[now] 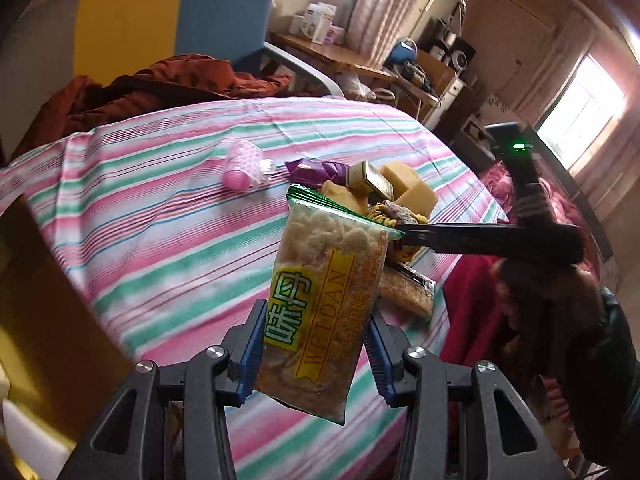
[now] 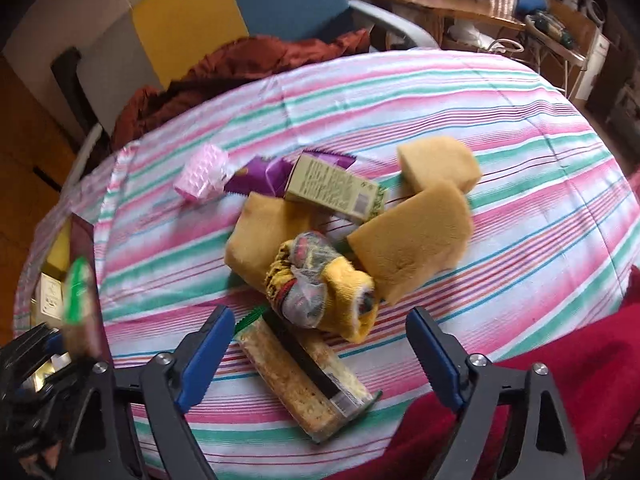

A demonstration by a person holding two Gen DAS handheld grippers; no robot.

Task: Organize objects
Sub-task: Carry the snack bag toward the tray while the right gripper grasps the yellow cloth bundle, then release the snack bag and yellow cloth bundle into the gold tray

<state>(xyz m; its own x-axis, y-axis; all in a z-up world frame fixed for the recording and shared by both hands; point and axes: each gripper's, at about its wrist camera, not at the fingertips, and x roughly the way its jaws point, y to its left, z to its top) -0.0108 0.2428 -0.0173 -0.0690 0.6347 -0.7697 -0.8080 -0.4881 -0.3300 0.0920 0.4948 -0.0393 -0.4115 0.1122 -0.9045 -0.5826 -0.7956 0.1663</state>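
left tongs (image 1: pixel 316 364) pinch a snack pack (image 1: pixel 320 320) aloft; right tongs (image 2: pixel 320 356) spread over the second pack (image 2: pixel 308 384) on the cloth (image 2: pixel 400 100), its length running between the jaws, right hand nearer

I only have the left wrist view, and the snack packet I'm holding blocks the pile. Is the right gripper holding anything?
Observer: No. The right gripper has its jaws open, with nothing between them.
Operator: What lies under it?
Observer: A second snack packet lies flat on the striped cloth below the gap. The yellow sock bundle overlaps its far end.
Operator: How is the green box lying?
Observer: The green box lies flat, with its printed side and barcode facing up.
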